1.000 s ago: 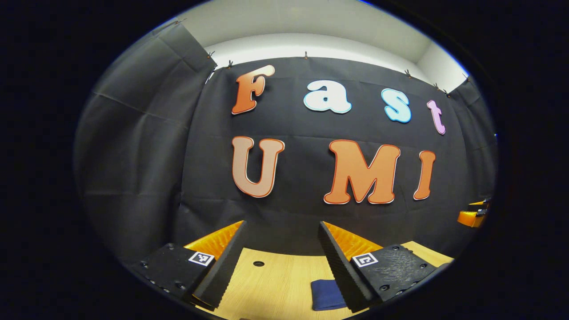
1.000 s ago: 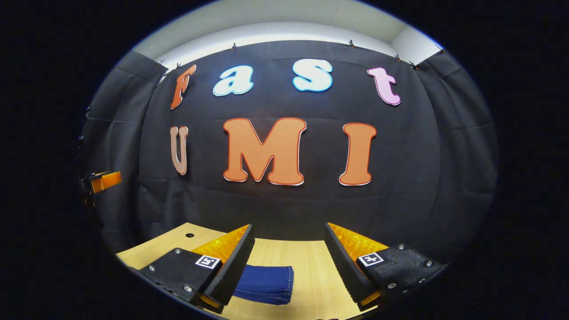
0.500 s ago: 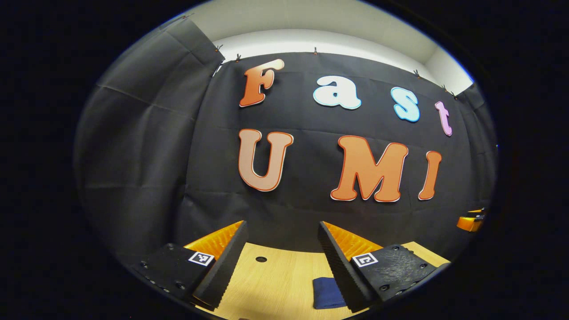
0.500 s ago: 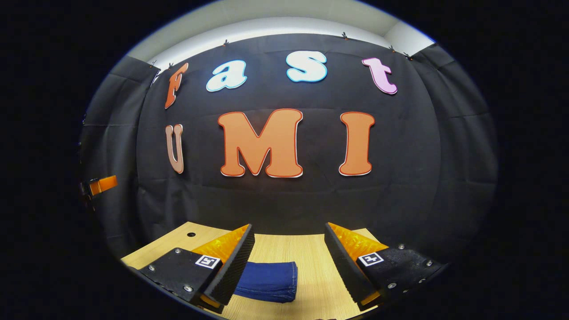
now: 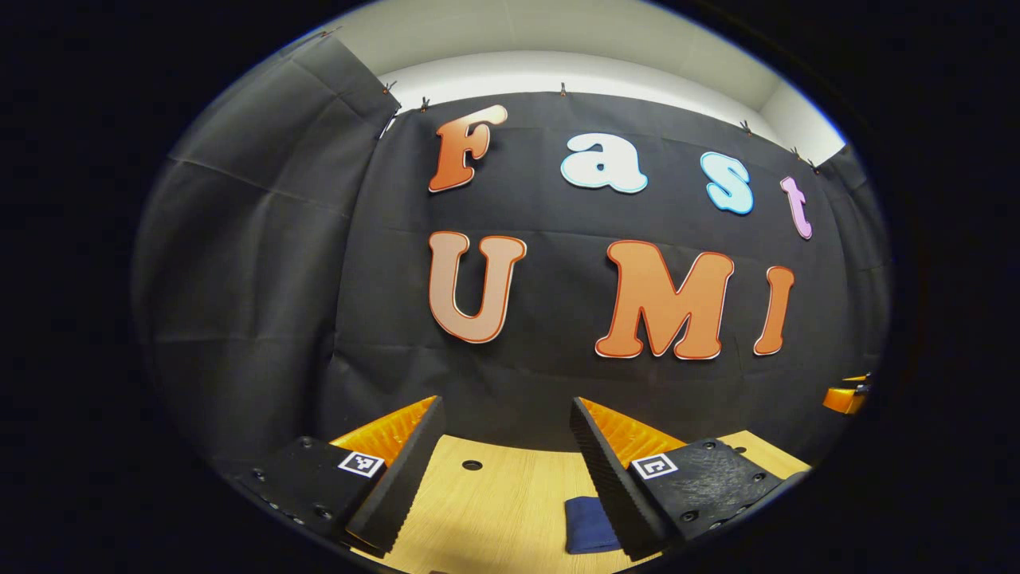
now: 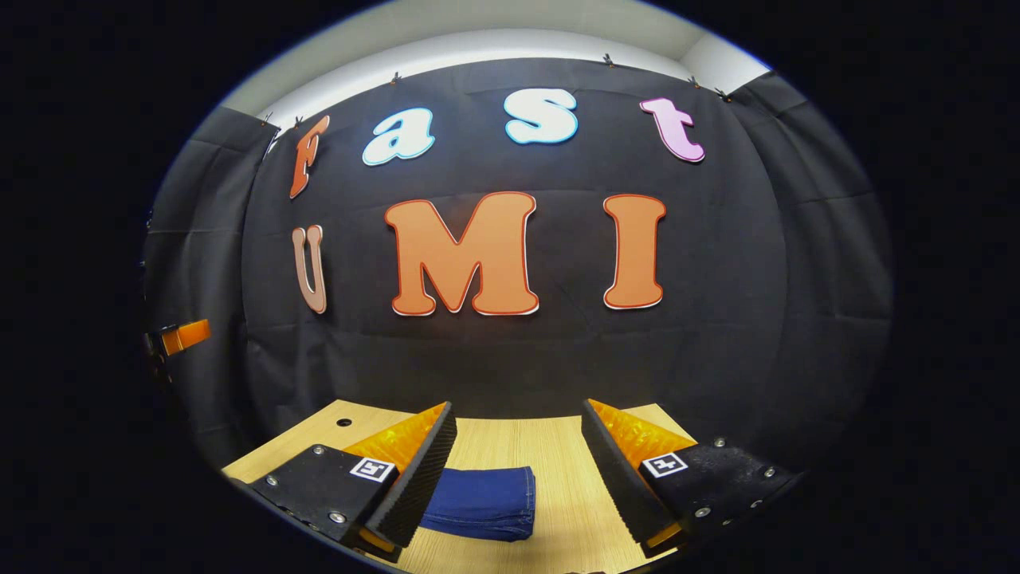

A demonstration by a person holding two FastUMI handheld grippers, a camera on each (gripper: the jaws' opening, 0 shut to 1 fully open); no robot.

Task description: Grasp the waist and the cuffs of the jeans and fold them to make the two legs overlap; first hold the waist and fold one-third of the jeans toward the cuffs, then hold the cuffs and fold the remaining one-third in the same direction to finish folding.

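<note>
Dark blue denim jeans (image 6: 480, 504), folded into a compact stack, lie flat on the pale wooden worktop (image 6: 558, 478).
Both claws hang above the worktop with fingers spread wide and nothing between them: the right claw (image 6: 518, 470) just over the jeans, the left claw (image 5: 502, 470) with the bundle's corner beside its right finger (image 5: 610, 486).

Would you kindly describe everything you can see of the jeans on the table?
The jeans are dark blue denim, folded into a compact, flat rectangular bundle with stacked layer edges showing along the near side and a stitched hem at its right edge. They lie on the light wooden table. Neither hand-held gripper touches them; both are open above. In the left gripper view a corner shows beside the right finger.
</note>
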